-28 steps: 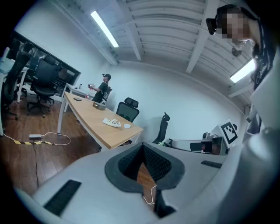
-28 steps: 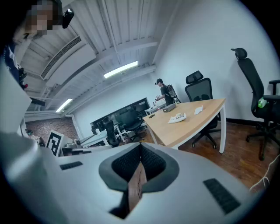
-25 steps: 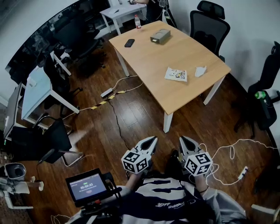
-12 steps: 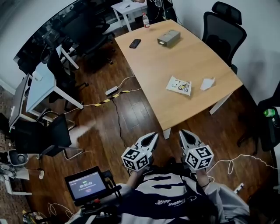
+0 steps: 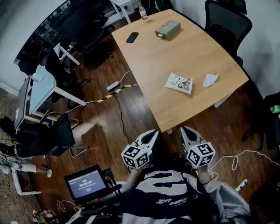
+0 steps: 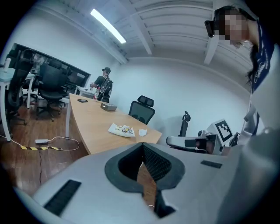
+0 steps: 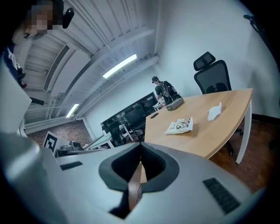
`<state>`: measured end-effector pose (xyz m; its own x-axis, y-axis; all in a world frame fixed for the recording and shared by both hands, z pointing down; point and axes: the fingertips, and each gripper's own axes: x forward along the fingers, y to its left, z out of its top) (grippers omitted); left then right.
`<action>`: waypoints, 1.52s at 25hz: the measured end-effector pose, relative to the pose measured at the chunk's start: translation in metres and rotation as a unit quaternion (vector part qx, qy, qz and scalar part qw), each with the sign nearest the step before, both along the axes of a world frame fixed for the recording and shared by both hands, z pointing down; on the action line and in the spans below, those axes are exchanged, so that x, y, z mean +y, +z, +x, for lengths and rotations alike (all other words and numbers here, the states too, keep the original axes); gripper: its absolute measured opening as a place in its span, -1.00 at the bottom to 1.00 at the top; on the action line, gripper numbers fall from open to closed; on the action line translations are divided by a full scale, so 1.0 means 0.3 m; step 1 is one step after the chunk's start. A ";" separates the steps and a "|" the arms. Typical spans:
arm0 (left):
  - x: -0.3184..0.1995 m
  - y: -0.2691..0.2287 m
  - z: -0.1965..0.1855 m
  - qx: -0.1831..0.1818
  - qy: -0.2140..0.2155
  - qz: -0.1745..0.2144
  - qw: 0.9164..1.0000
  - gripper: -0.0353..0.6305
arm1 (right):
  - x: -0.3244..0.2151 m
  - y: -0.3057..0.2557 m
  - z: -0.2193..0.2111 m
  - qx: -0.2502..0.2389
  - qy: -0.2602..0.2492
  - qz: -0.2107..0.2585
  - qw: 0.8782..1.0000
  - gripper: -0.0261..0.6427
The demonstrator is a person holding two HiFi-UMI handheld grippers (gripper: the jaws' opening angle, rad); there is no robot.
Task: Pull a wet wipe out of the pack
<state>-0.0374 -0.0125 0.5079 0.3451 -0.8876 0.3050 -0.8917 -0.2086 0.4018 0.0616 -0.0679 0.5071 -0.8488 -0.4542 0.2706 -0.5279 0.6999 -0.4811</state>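
Wipe pack (image 5: 178, 82) lies flat on the wooden table (image 5: 175, 52), toward the near right end, printed face up. Can't tell if the flap's open. Just right of it, not touching, is a crumpled white sheet (image 5: 210, 79), poss. a wipe, can't say. Farther up the table are a grey box (image 5: 167, 29) & a dark phone (image 5: 132, 37), w/ a bottle (image 5: 141, 12) at the far edge. An office chair (image 5: 225, 22) stands beyond the far right side.

Both grippers are well short of the pack, on the near side of the table edge, close in front of the person's chest. Left gripper (image 5: 153, 132) has its jaws together, tips meeting, nothing between them. Right gripper (image 5: 183, 130) is the same: closed & empty. Both aim roughly toward the table.

Progress, as I read it: nothing done yet w/ the pack. No contact, no wipe poking out that I can see. Left to do: reach the table, open the jaws, pin the pack w/ one gripper, pinch a wipe w/ the other & draw it clear.
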 end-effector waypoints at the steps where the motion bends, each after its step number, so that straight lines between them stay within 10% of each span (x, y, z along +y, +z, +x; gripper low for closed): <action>1: -0.024 0.010 -0.003 0.000 0.005 -0.003 1.000 -0.88 | -0.020 0.009 0.003 0.001 0.004 -0.002 1.000 -0.95; 19: -0.599 0.096 -0.150 -0.021 0.167 -0.004 0.986 -0.88 | -0.503 0.023 -0.141 0.035 0.112 -0.007 0.993 -0.95; 33: -0.951 0.290 -0.174 -0.078 0.287 -0.024 0.954 -0.88 | -0.612 0.095 -0.142 0.086 0.201 -0.042 0.975 -0.95; 38: -1.049 0.388 -0.152 -0.153 0.329 -0.042 0.931 -0.88 | -0.634 0.120 -0.139 0.100 0.220 -0.054 0.969 -0.95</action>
<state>-0.0829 -0.3271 0.6245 0.6910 -0.4837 0.5371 -0.6576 -0.7292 0.1893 0.0199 -0.2582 0.5432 -0.5049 -0.7199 0.4764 -0.8542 0.3370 -0.3960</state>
